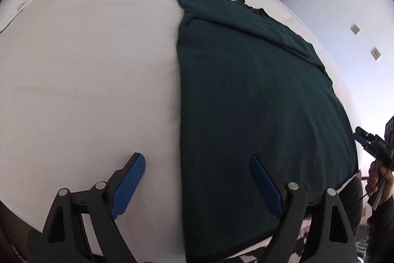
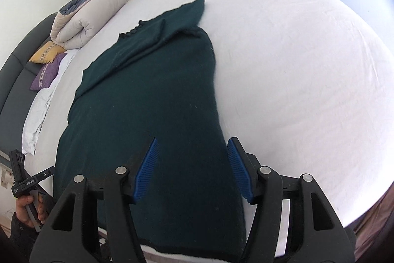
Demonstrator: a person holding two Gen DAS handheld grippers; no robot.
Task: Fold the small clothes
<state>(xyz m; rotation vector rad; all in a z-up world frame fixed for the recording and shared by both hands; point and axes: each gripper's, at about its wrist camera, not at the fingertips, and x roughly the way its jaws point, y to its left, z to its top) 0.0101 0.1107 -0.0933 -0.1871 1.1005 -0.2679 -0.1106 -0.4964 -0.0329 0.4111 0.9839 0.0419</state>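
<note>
A white-sheeted bed (image 1: 86, 65) carries the dark green sweater (image 1: 246, 102), lying flat with its sleeves folded inward. Left gripper (image 1: 197, 179) and right gripper (image 2: 193, 169) hover above its hem, jaws parted, empty; lengthwise folds remain.

A plain dark green sweater (image 2: 147, 102) lies on the white bed (image 2: 295, 53) ahead of the right gripper (image 2: 192, 170), which has black arms and ribbed blue pads (image 2: 147, 169). Farther off to its left sit a mustard cushion (image 2: 46, 53) and a purple cushion (image 2: 46, 73), both with pale patterned bands, and a beige folded duvet (image 2: 86, 21).
</note>
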